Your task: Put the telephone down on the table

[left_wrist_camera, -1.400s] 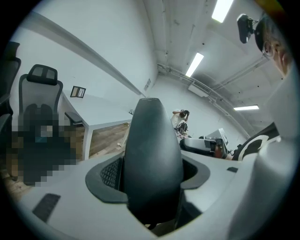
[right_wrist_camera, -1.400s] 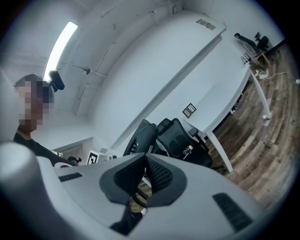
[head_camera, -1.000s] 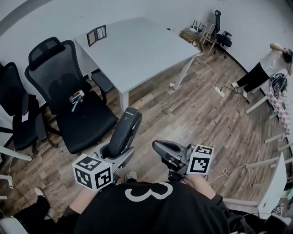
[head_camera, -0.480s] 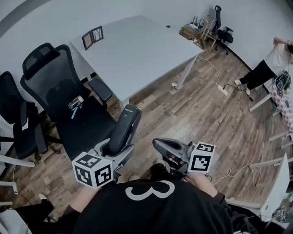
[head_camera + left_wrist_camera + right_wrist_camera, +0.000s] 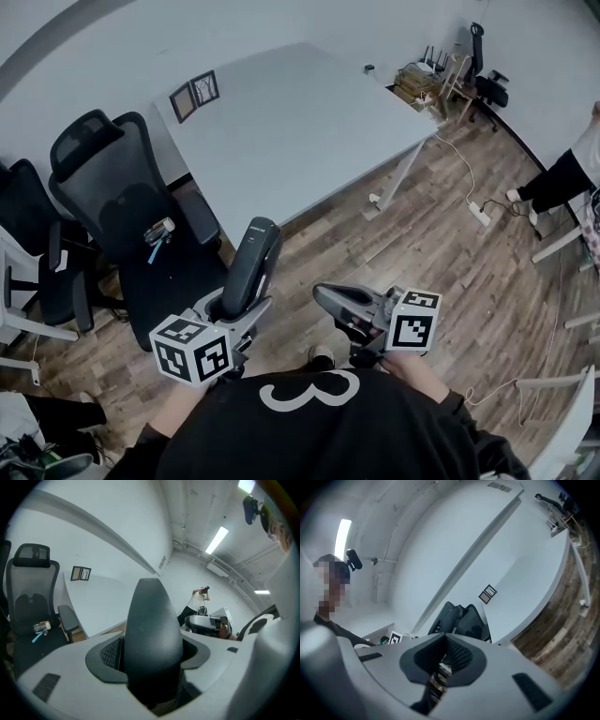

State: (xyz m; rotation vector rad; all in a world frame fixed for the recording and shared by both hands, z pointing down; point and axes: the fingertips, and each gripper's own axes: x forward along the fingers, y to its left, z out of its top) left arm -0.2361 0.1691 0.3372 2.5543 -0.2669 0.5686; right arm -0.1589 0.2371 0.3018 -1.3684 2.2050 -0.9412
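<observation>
A black telephone handset [image 5: 251, 267] stands upright between the jaws of my left gripper [image 5: 234, 305], which is shut on its lower part. In the left gripper view the telephone [image 5: 152, 634] fills the middle, pressed between the dark pads [image 5: 108, 654]. The white table [image 5: 300, 112] lies ahead, past a strip of wooden floor; the telephone is over the floor, short of the table's near edge. My right gripper [image 5: 328, 298] is held beside the left one, shut with nothing in it. Its pads [image 5: 457, 656] meet in the right gripper view.
Black office chairs [image 5: 131, 216] stand to the left; one seat carries a small object [image 5: 157, 230]. Two picture frames [image 5: 195, 91] stand at the table's far left corner. A person [image 5: 572, 164] stands at the far right near a power strip [image 5: 483, 214] with cables.
Both grippers and the person have moved toward the table, which now lies nearer and larger in the head view. The telephone stays gripped in the left gripper.
</observation>
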